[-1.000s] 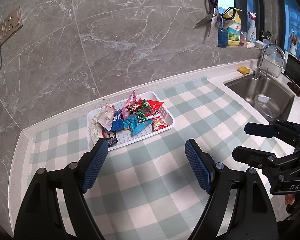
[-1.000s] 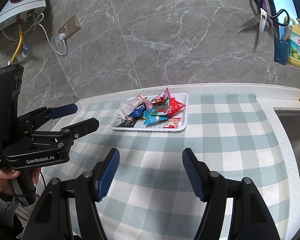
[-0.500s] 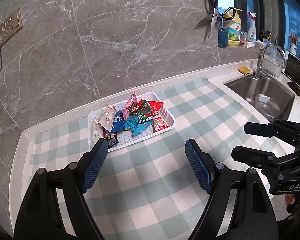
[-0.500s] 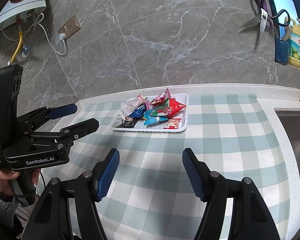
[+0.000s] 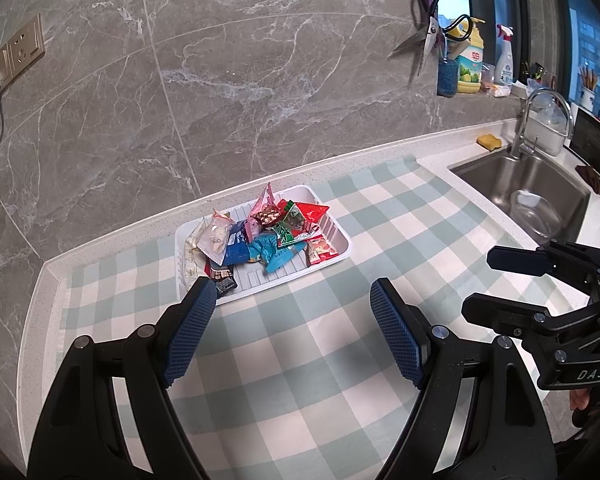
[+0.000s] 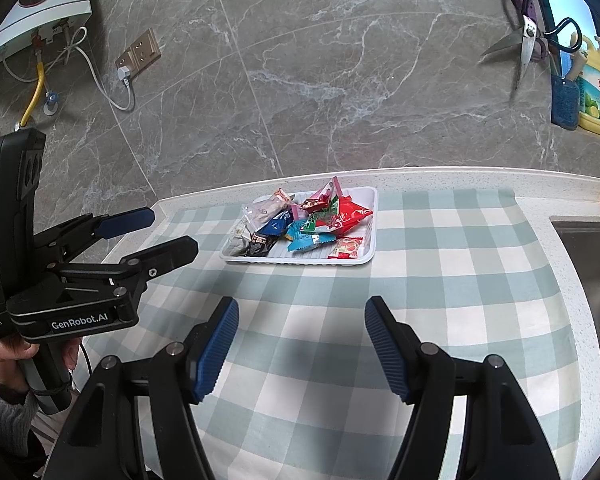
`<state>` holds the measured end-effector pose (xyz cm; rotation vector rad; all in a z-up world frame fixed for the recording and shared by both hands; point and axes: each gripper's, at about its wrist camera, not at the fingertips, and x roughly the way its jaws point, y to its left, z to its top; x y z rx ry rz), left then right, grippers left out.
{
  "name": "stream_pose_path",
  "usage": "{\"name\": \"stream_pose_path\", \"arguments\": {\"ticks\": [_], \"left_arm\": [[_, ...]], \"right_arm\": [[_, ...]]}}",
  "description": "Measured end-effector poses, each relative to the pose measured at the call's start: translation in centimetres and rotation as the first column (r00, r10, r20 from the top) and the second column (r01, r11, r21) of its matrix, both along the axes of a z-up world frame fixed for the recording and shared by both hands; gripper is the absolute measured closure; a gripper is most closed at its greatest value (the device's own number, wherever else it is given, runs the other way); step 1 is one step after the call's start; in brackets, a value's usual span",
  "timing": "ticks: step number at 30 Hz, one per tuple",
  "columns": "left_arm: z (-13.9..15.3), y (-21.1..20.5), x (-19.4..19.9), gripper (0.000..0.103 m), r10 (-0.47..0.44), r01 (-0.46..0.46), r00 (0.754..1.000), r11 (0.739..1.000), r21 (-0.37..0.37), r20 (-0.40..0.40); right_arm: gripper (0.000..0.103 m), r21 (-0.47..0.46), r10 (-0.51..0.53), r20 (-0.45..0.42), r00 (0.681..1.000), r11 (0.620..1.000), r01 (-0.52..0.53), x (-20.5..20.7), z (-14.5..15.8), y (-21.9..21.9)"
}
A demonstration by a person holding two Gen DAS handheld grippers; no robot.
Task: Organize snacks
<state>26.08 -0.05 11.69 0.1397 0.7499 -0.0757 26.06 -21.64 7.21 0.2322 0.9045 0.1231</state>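
Light, crinkly foil snack packets point(image 5: 276, 236) fill the white plastic tray point(image 5: 342, 236) at twelve o'clock; pinch sealed edges. Left tool point(image 5: 290, 328) and right tool point(image 6: 300, 344) gape wide, empty.

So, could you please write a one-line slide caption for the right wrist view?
Open right gripper faces a white tray of snacks on a checked cloth; open left gripper alongside.

One shallow white ribbed plastic tray point(image 5: 342, 240) holds a heap of roughly ten small foil snack packets point(image 5: 268, 240), overlapped so that an exact count cannot be made; among them are two red packets, two blue ones and one pink one. One green-and-white checked cloth point(image 5: 340, 360) covers the table, and two black grippers with blue ribbed pads, the left gripper point(image 5: 292, 334) and the right gripper point(image 6: 302, 348), are in view.
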Motion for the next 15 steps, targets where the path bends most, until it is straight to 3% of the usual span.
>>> {"name": "stream_pose_path", "arguments": {"ticks": [15], "left_arm": [[0.0,0.09,0.14,0.024,-0.002,0.002,1.0,1.0,-0.007,0.001]], "right_arm": [[0.034,0.0,-0.001,-0.001,1.0,1.0,0.001,0.13,0.02,-0.04]]}}
